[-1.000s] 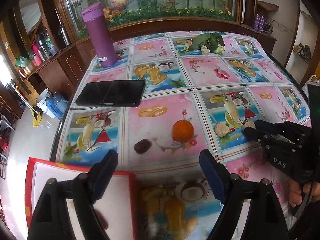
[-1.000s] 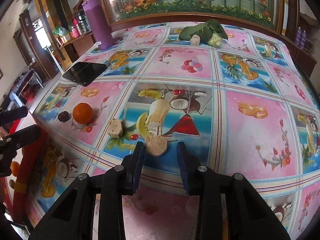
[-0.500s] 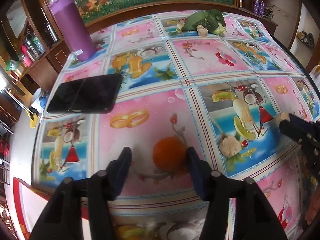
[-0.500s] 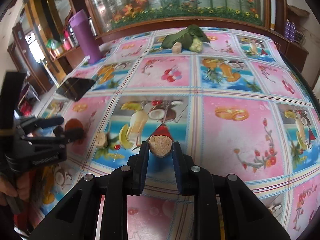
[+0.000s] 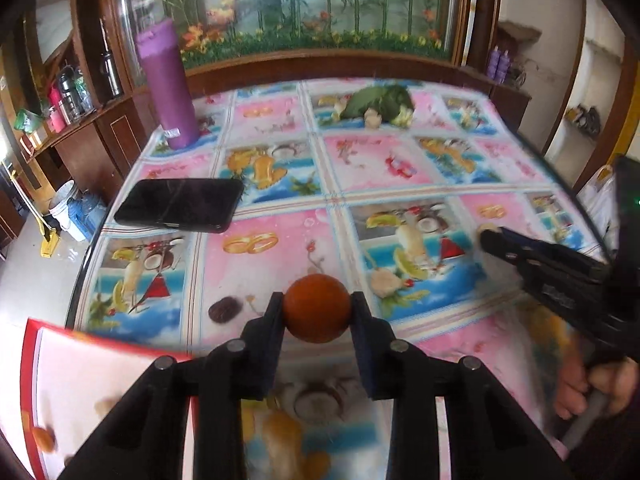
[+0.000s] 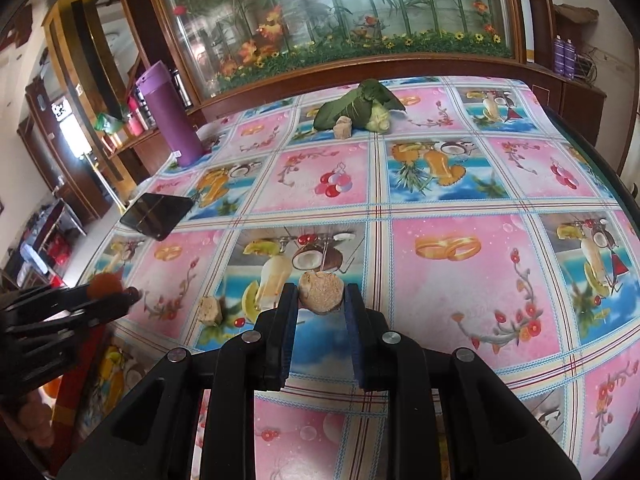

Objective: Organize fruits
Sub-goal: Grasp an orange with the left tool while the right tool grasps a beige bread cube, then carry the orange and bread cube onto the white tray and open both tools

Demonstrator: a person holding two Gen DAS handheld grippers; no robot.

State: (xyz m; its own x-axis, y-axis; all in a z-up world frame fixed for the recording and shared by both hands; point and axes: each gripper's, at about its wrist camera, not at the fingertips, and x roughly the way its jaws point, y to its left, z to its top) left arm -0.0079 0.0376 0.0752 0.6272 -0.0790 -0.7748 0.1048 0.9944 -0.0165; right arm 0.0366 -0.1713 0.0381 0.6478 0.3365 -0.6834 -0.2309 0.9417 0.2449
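Note:
My left gripper is shut on an orange fruit and holds it above the patterned tablecloth. My right gripper is shut on a tan, rough round fruit piece and holds it off the table. A dark brown date-like fruit lies left of the orange. A pale tan chunk lies on the cloth to its right; it also shows in the right wrist view. A red-rimmed white tray sits at the near left with small fruit pieces.
A black phone lies at the table's left. A tall purple tumbler stands at the far left corner. Green leaves with a pale vegetable and a tan chunk lie at the far edge. The table edge drops off on the left.
My left gripper closed on the orange and lifted it. My right gripper lifted the tan piece it had closed on. Both views pulled back and up.

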